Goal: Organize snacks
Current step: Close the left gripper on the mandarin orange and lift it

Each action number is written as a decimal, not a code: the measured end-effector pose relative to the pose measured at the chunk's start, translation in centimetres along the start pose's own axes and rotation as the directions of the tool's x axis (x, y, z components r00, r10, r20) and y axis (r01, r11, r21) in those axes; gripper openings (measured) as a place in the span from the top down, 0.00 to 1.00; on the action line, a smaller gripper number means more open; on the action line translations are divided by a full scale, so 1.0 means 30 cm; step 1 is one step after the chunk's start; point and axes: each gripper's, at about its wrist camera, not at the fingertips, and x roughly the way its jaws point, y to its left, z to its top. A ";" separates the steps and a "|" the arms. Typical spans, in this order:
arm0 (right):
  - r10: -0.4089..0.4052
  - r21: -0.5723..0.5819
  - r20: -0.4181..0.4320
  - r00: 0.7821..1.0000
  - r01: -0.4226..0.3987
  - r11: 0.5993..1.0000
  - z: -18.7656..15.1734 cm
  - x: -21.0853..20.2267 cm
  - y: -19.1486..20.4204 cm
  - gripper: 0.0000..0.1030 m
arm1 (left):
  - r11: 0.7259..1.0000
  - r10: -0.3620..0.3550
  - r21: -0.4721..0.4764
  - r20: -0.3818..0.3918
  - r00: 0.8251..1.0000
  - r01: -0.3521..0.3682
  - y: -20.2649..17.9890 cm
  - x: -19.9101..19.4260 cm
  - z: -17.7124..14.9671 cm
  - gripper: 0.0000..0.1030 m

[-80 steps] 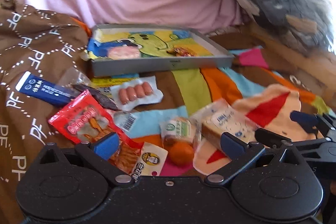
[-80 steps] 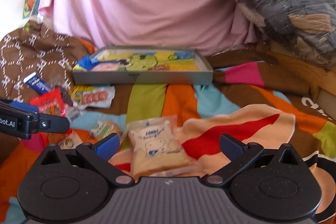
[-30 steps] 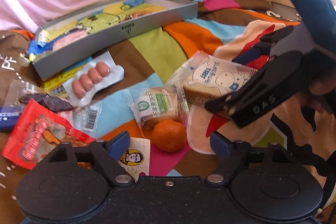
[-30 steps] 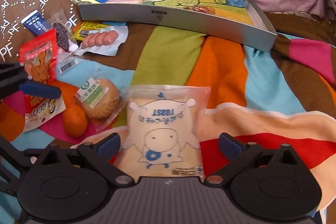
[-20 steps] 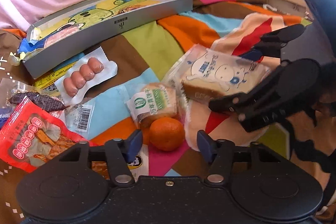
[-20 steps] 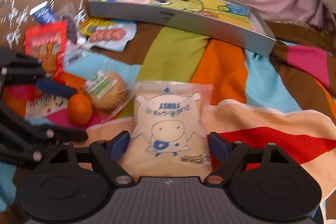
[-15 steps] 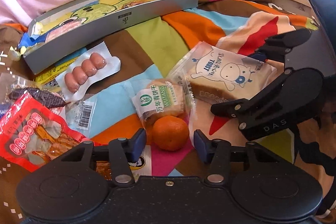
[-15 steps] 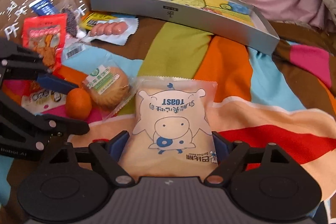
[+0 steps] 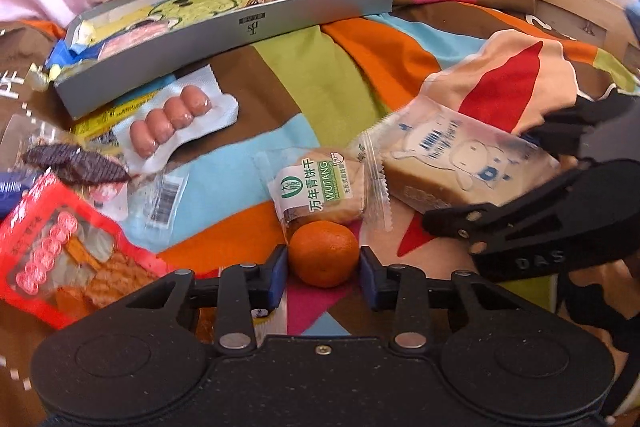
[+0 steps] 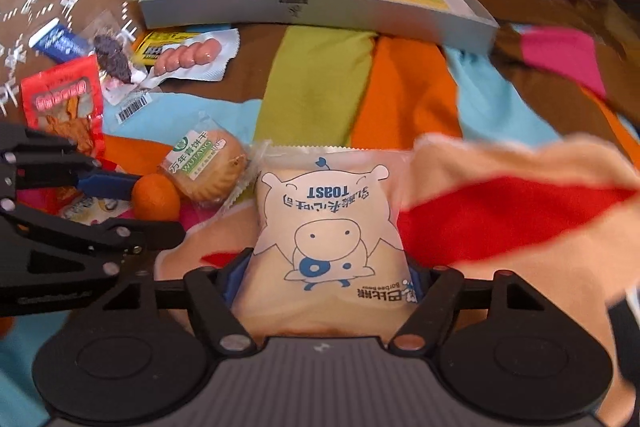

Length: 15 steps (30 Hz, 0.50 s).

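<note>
The left gripper is pinched on the mandarin, both blue pads touching its sides, on the striped blanket. The right gripper is closed on the toast pack; its pads are mostly hidden behind the wrapper. A biscuit pack lies just beyond the mandarin. The grey tray sits far, its contents partly cut off. The sausage pack is seen left; the far-left snacks are blurred.
</note>
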 end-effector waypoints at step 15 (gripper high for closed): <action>0.003 0.101 0.034 0.999 -0.006 0.995 -0.160 -0.139 0.009 0.28 | 0.986 -0.044 -0.165 -0.040 0.998 0.037 0.004 -0.068 -0.035 0.63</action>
